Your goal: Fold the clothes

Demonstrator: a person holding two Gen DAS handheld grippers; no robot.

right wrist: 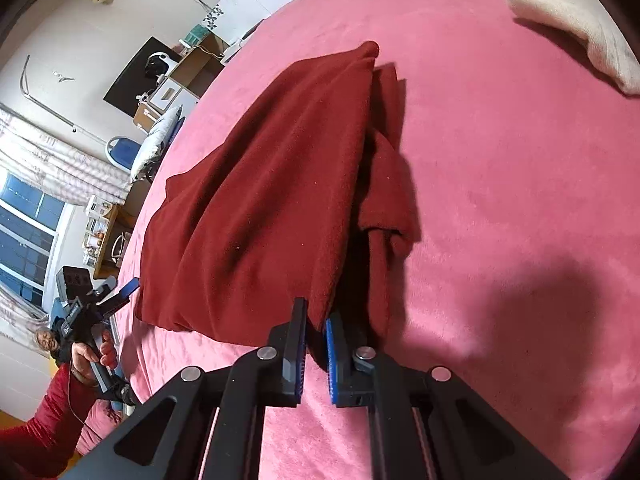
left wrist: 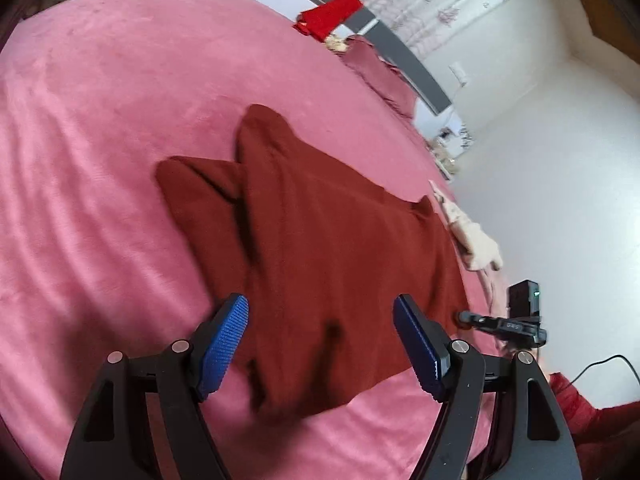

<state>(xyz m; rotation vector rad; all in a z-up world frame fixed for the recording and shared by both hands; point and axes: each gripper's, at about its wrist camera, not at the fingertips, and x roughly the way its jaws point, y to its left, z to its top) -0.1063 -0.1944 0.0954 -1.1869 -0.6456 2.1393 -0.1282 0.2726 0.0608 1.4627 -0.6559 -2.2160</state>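
Now, garment: we are seeing the dark red garment (left wrist: 320, 248) lying on the pink bedspread (left wrist: 100, 140).
Left gripper (left wrist: 320, 344): we are holding it spread, above the garment.
Right gripper (right wrist: 316, 344): we are pinching the garment's edge.

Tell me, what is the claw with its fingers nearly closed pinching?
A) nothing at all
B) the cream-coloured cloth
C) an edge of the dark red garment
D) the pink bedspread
C: in the right wrist view, the right claw has its fingers closed on an edge of the dark red garment, which lies on the pink bedspread.
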